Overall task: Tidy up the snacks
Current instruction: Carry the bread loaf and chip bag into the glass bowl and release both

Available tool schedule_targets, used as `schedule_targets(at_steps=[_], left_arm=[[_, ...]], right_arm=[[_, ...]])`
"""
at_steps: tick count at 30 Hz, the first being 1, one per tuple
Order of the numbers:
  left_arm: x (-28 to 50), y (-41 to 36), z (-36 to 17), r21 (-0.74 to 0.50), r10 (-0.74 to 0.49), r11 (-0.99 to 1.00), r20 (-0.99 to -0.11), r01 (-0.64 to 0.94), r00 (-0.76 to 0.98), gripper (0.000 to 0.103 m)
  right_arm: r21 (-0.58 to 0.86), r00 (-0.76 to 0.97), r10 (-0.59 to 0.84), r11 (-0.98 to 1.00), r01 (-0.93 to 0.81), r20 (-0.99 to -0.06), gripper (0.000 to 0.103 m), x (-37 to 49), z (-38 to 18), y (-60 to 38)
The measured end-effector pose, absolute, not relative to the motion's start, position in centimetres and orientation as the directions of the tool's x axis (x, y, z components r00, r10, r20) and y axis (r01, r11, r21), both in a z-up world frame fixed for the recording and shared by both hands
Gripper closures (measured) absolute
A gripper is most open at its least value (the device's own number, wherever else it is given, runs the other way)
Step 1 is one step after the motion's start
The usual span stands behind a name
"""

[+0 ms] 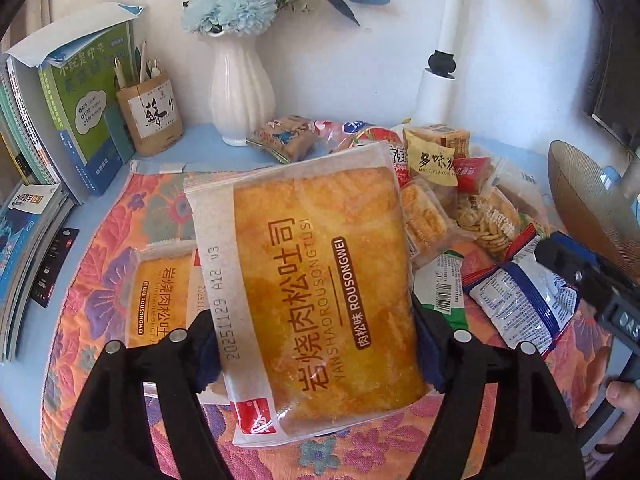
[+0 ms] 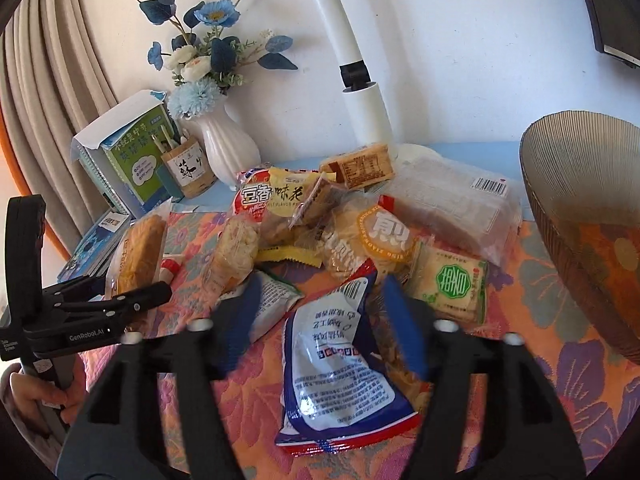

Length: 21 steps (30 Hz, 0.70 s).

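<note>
I am clamping a pork floss toast pack [image 1: 316, 280] between the fingers of my left gripper [image 1: 320, 344], lifted clear of the floral cloth [image 1: 100, 280]. A second identical toast pack [image 1: 160, 296] is lying below and left of that tool, which suggests a sorted group is starting there. My right gripper [image 2: 316, 312] is standing spread, holding nothing, with a blue-and-white snack bag [image 2: 336, 368] lying between its fingers. Ahead of it the snack pile [image 2: 344, 224] is sitting unsorted. My judgement: most sorting is remaining.
</note>
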<state>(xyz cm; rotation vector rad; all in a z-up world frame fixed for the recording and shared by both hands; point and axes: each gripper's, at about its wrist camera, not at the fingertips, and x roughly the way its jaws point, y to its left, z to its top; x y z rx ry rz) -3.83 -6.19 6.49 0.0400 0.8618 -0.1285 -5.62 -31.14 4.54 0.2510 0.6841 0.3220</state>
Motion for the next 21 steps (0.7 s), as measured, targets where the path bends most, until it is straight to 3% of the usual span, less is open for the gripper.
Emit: schedule_targets(at_steps=[2,5,6,7,8,11,21], left_arm=[[-3.9,-6.0,6.8,-0.026,-0.106,0.991,-0.754,0.133,0.649,0.029],[-3.8,-6.0,7.1,-0.038,-0.110,0.992,-0.750,0.123,0.653,0.029],[-3.7,-6.0,7.3,-0.038,-0.107,0.992,-0.748,0.119,0.655,0.029],[-3.4,-5.9,7.3,-0.039,-0.106,0.993,-0.746,0.116,0.658,0.029],[-3.4,-5.9,7.5,-0.039,-0.106,0.993,-0.743,0.116,0.661,0.029],[-3.4,-6.3,8.0,-0.037,-0.110,0.992,-0.735,0.123,0.669,0.029],[-3.1,-8.4,9.5,-0.046,-0.138,0.987,-0.715,0.151,0.686,0.029]], right_arm=[[0.246,0.750,0.310,0.948,-0.200,-0.584,0.003,-6.8,4.9,-30.0],[0.052,0.665,0.202,0.970,-0.239,-0.719,0.004,-7.1,3.4,-26.6],[-0.012,0.638,0.139,0.974,-0.227,-0.757,0.007,-7.1,2.4,-25.8],[-0.091,0.651,0.068,0.974,-0.208,-0.756,0.019,-7.5,1.8,-25.2],[-0.162,0.671,0.010,0.968,-0.193,-0.742,0.021,-7.9,1.6,-24.7],[-0.081,0.678,0.066,0.980,-0.183,-0.732,0.048,-8.1,2.6,-25.4],[0.177,0.751,0.293,0.956,-0.233,-0.592,0.057,-5.6,5.5,-30.1]])
